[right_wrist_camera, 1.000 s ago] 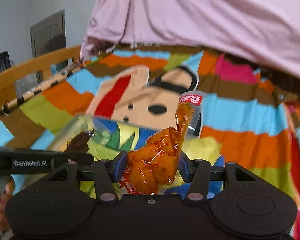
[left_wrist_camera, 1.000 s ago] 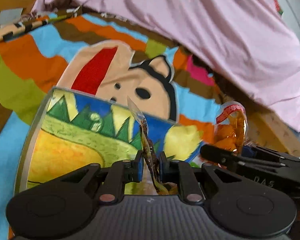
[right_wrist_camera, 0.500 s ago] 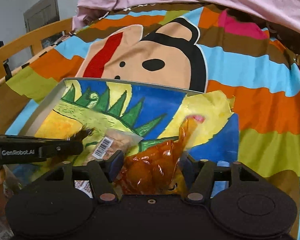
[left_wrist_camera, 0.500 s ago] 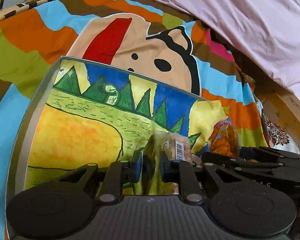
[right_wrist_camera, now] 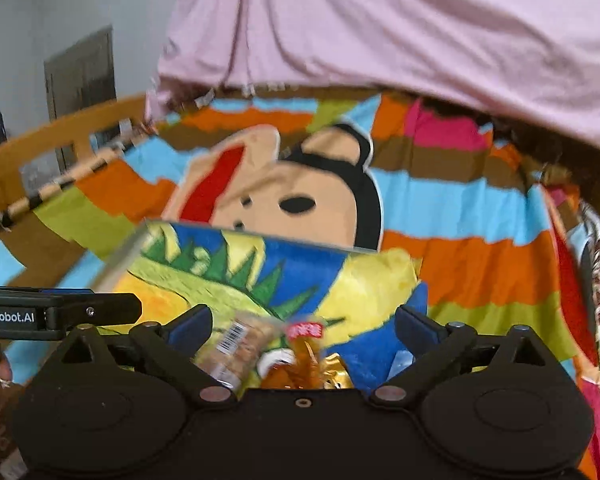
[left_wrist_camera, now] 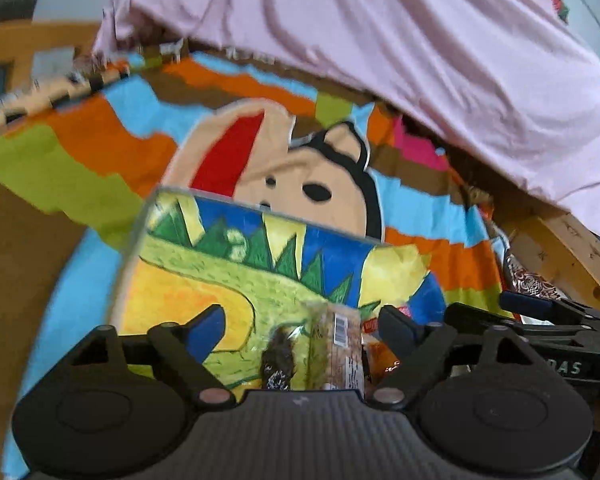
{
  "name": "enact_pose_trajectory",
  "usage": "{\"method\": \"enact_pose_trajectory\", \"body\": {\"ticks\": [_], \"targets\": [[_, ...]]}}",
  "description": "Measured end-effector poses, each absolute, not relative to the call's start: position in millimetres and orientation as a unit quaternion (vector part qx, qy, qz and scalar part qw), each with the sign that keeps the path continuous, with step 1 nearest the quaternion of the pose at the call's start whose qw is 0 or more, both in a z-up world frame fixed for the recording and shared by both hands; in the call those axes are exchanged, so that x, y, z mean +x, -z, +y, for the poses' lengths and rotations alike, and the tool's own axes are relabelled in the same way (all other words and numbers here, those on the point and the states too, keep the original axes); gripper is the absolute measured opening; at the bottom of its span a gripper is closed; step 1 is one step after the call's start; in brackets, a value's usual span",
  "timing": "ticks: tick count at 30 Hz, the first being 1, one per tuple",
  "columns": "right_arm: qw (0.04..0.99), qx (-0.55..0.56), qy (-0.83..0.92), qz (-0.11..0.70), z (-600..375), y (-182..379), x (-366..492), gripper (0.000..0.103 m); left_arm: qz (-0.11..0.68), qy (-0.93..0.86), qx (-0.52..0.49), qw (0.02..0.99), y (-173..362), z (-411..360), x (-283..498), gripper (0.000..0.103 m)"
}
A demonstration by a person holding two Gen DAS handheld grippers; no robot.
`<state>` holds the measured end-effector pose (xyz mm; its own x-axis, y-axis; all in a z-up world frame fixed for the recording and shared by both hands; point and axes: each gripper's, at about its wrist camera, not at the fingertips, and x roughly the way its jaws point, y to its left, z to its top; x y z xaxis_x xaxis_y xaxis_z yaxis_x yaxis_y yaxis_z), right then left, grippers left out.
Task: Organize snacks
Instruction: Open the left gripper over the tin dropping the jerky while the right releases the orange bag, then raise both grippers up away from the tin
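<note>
Two snack packs lie in the painted box (left_wrist_camera: pixel 168 264), both at its near end. Left gripper (left_wrist_camera: pixel 304 326) has its jaws spread wide, just been opening, nothing pinched; the clear barcode pack (left_wrist_camera: pixel 342 344) lies on the box floor below and between its fingers, nearer the right-side one, not touching either pad. A dark snack piece (left_wrist_camera: pixel 278 358) sits just beside that pack, toward the box's middle. Right gripper (right_wrist_camera: pixel 304 326) likewise wide, jaws just been opening, nothing gripped; the orange pack with the red label (right_wrist_camera: pixel 308 354) lies in the box under the gap between its fingers, clear of both pads. In the right wrist view the barcode pack (right_wrist_camera: pixel 232 346) is just beside the orange pack, on the side toward the left gripper's body (right_wrist_camera: pixel 56 312). Box rests on the striped cartoon blanket (right_wrist_camera: pixel 460 208); pink sheet (right_wrist_camera: pixel 380 24) bunched beyond the box's far end. Views blurred, pack print unreadable.
</note>
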<state>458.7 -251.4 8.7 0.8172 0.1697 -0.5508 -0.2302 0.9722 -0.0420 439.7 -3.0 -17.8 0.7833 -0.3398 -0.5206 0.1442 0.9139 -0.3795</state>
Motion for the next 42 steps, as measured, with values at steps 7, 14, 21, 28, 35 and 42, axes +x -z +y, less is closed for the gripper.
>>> {"method": "enact_pose_trajectory", "body": {"ticks": [7,14,21,28,35,42], "targets": [[0.975,-0.063,-0.111,0.184,-238,-44,382,0.102,0.22,0.12,-0.145,0.957,-16,16,378,0.102],[0.985,-0.064,-0.092,0.133,-225,-61,317,0.102,0.173,0.123,-0.115,0.97,-37,28,320,0.102],[0.992,-0.058,-0.063,0.088,-213,-70,255,0.102,0.154,0.118,-0.097,0.976,-45,43,274,0.103],[0.993,-0.068,-0.072,0.067,-196,-67,214,0.102,0.163,0.119,-0.065,0.977,-42,53,239,0.103],[0.988,-0.083,-0.098,0.087,-176,-47,191,0.102,0.167,0.114,-0.052,0.978,-26,63,213,0.103],[0.98,-0.095,-0.107,0.138,-164,-21,183,0.102,0.199,0.105,-0.061,0.972,-1,71,211,0.103]]}}
